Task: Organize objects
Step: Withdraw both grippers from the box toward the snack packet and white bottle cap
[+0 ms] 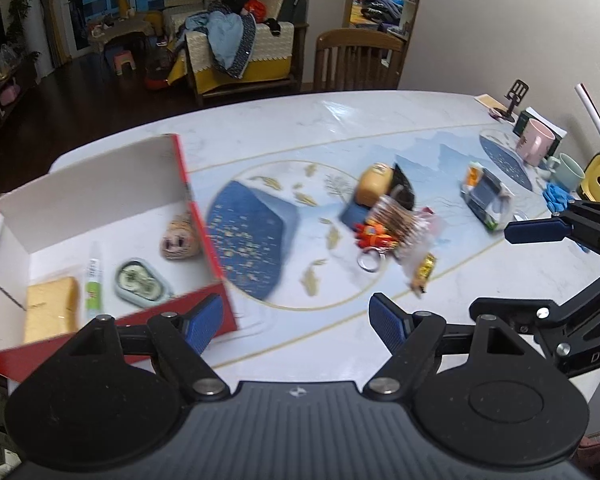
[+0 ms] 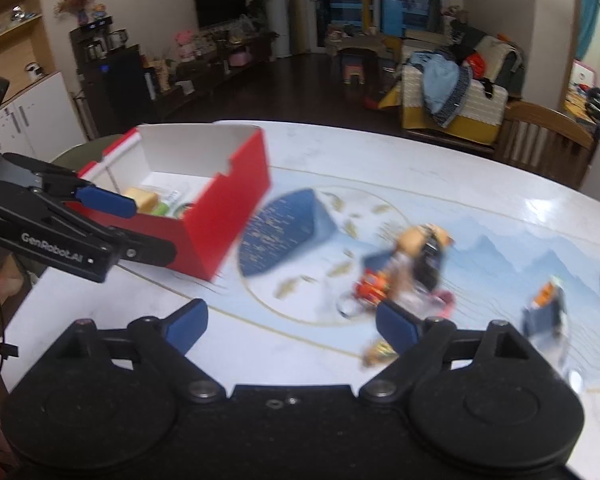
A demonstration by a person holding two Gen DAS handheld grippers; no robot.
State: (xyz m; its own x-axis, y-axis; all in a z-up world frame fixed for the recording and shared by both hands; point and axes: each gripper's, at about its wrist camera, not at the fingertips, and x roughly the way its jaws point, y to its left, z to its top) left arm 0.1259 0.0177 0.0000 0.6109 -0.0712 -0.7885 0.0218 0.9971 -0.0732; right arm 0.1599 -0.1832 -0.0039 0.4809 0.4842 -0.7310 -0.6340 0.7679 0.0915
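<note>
Jaws of the left gripper (image 1: pixel 296 322) stood wide apart and empty, blue ribbed pads low over the glossy printed tabletop (image 1: pixel 340 128). Left wrist view: red cardboard box (image 1: pixel 204 308), white inside, held a yellow sponge block (image 1: pixel 50 308), a slim tube (image 1: pixel 94 280), an oval tin (image 1: pixel 142 282) and a knitted head (image 1: pixel 180 238). A loose pile (image 1: pixel 388 216) with an orange toy and key ring lay mid-tabletop; pink mug (image 1: pixel 534 142) and green mug (image 1: pixel 568 172) stood far right.

Right wrist view, blurred: right gripper (image 2: pixel 290 326) jaws likewise apart, empty, just short of the pile (image 2: pixel 404 276). Only this view showed the box (image 2: pixel 228 208) exterior end-on.
</note>
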